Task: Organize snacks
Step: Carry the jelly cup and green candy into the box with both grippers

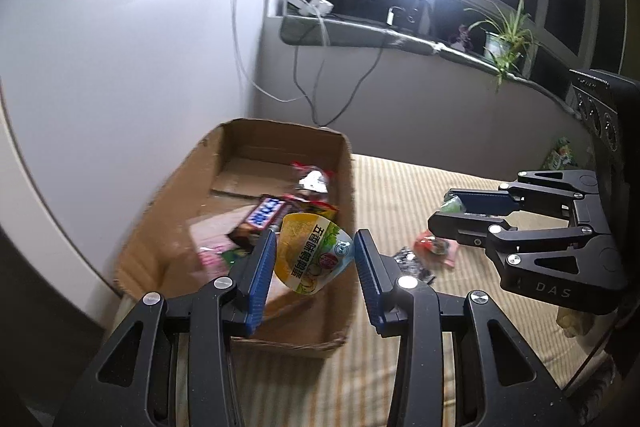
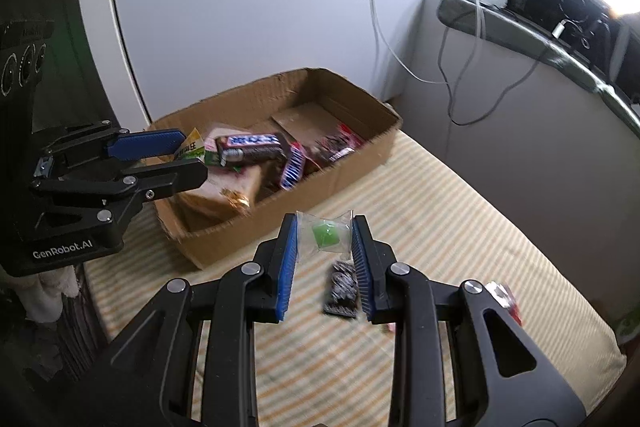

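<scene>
Where the cardboard box (image 2: 352, 163) is blurred, most wrappers inside blend together; only a dark chocolate bar (image 2: 252, 146) reads clearly. A red packet (image 2: 505, 301) is half hidden behind the right gripper (image 2: 325, 241), whose narrow jaws pinch a clear sachet (image 2: 325, 233) with something green inside, above the striped mattress (image 2: 460, 227). A black packet (image 2: 342, 289) lies on the mattress beneath it. The left gripper (image 1: 315, 253) hovers over the box's near end, its jaws wider, with a yellow-green pouch (image 1: 314, 255) between its blue pads; whether both pads touch it I cannot tell.
</scene>
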Demonstrator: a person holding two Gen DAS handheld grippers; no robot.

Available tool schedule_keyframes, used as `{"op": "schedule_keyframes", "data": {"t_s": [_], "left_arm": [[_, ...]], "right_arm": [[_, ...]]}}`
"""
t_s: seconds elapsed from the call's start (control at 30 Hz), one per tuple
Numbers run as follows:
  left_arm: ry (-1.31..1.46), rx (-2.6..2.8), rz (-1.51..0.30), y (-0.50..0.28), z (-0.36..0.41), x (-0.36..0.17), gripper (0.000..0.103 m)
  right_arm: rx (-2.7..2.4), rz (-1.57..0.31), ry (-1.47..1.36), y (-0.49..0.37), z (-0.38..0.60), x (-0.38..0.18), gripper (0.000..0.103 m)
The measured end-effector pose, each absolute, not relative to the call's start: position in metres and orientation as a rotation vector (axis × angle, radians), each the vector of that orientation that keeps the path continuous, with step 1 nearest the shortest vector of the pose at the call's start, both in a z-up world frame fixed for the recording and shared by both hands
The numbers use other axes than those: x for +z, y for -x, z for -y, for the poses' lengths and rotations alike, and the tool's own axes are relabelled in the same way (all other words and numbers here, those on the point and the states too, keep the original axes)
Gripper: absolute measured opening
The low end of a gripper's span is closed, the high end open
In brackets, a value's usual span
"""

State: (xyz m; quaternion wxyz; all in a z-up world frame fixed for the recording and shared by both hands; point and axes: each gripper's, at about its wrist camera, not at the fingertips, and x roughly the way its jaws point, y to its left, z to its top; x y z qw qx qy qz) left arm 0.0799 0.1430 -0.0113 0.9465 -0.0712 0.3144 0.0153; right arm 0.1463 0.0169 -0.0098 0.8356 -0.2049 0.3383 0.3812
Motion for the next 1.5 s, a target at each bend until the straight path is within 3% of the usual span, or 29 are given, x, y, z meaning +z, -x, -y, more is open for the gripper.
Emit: {"op": "schedule_keyframes", "data": {"t_s": [1.23, 1.3, 1.43, 1.5], "left_arm": [[0.200, 0.144, -0.623, -0.084, -0.211, -0.016, 0.039], [0.204, 0.145, -0.624, -0.085, -0.212, -0.016, 0.039], [0.204, 0.150, -0.626, -0.086, -0.212, -0.016, 0.047], [0.205, 0.150, -0.625, -0.087, -0.212, -0.017, 0.047]], "right_arm": [[0.936, -0.758, 0.503, -0.149, -0.115, -0.037, 0.029], [0.930, -0.757, 0.506, -0.150, -0.116, -0.038, 0.033], [0.915, -0.736, 0.511, -0.149, -0.114, -0.038, 0.067], [0.918, -0.730, 0.511, -0.149, -0.112, -0.037, 0.067]]}}
